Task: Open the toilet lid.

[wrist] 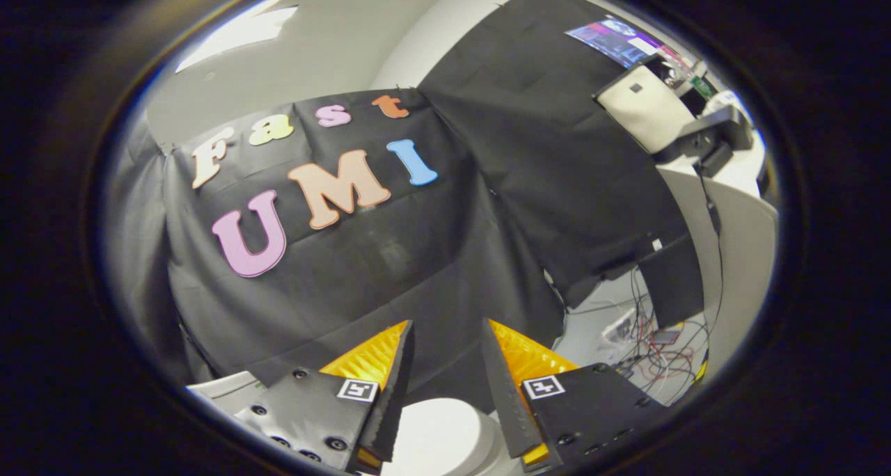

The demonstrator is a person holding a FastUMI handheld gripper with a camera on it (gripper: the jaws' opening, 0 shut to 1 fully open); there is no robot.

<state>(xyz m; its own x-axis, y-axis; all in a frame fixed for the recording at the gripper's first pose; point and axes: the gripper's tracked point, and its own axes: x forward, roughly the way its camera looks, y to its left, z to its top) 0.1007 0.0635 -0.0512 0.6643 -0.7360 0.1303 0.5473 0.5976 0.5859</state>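
My gripper [447, 330] is open, its two fingers apart with nothing between them, and it points up at the black cloth wall [390, 267]. Low down in the gap between the fingers shows a rounded white part of the toilet [438, 434], below and just behind the fingertips. A second white piece of it [223, 385] peeks out beside the left finger. I cannot tell from here whether the lid is up or down. Neither finger touches the toilet.
To the right of the cloth stands a white desk [738, 246] with a monitor [619, 41], a white box [644, 107] and dark gear. Below it, loose red and black cables [654, 351] lie on the pale floor beyond the right finger.
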